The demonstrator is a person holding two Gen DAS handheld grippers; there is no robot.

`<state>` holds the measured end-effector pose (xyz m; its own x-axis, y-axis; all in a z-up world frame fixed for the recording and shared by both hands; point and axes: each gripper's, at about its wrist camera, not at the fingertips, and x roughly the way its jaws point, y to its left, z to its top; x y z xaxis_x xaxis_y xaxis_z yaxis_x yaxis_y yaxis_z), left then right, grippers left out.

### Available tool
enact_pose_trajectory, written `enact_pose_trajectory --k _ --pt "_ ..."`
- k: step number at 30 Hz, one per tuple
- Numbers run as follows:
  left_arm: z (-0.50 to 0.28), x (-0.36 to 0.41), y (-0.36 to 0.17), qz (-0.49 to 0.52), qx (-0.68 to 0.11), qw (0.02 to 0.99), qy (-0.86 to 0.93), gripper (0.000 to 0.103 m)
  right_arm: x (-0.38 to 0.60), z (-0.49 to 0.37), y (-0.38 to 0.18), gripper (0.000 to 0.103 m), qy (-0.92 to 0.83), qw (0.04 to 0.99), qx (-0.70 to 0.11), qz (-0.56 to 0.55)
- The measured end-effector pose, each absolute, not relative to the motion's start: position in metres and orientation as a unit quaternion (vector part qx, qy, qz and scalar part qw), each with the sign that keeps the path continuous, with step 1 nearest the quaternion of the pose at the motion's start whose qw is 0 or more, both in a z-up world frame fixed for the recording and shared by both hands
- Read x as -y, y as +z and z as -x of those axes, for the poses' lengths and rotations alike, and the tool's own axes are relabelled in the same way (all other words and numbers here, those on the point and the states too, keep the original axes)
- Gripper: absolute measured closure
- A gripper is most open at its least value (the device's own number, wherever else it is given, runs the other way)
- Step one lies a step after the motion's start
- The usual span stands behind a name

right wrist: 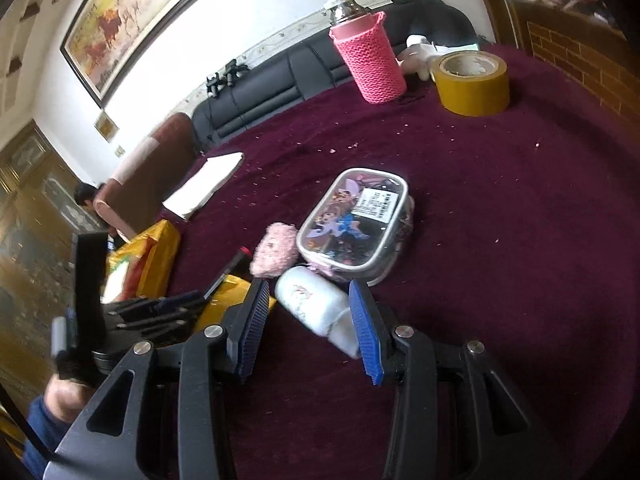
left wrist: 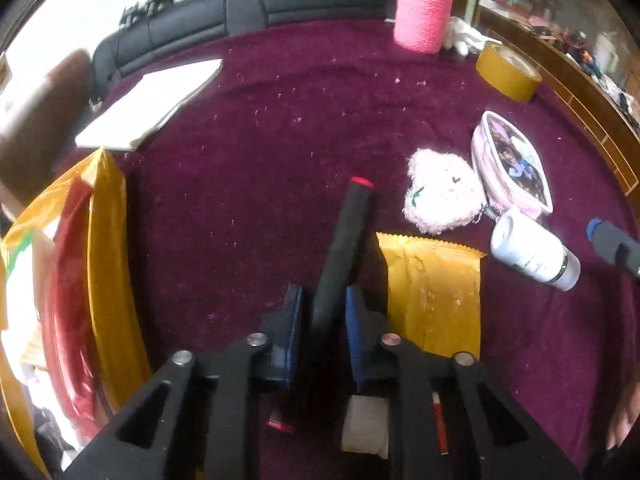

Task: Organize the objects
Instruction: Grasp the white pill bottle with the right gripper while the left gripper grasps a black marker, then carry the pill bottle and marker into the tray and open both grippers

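Observation:
My left gripper (left wrist: 323, 294) is shut on a black marker (left wrist: 344, 236) with a red cap, which points away over the maroon cloth (left wrist: 260, 184). A yellow packet (left wrist: 432, 292) lies just right of it. A white bottle (right wrist: 312, 300) lies on its side between the spread fingers of my right gripper (right wrist: 308, 286), which is open; its cap end is close to the right pad (right wrist: 366, 336). In the left wrist view the bottle (left wrist: 532, 252) rests on the cloth with a right finger (left wrist: 612, 240) beside it.
Beyond the bottle lie a pink fluffy pouch (right wrist: 274, 254) and a cartoon pencil case (right wrist: 352, 224). A tape roll (right wrist: 472, 82) and a pink knitted flask (right wrist: 370, 60) stand at the far edge. A white notebook (left wrist: 148, 104) and a yellow bag (left wrist: 108, 260) are at the left.

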<state>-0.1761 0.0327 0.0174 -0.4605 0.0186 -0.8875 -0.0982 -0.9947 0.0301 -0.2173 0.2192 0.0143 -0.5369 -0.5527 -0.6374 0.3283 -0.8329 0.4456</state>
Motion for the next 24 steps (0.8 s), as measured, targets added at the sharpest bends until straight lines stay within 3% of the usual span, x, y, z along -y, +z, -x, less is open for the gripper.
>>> enact_pose_trajectory --k 11,16,24 --pt "0.163 -0.030 0.017 0.512 -0.015 0.039 0.858 0.092 -0.176 0.226 -0.011 0.062 -0.872 0.275 0.005 -0.406" --pt "0.167 -0.032 0.017 0.508 -0.016 0.033 0.860 0.092 -0.160 0.220 -0.023 0.072 -0.860 0.273 -0.056 -0.428" --pt "0.142 -0.017 0.025 0.483 0.025 0.035 0.874 0.092 -0.171 0.204 -0.008 0.072 -0.863 0.281 -0.043 -0.417"
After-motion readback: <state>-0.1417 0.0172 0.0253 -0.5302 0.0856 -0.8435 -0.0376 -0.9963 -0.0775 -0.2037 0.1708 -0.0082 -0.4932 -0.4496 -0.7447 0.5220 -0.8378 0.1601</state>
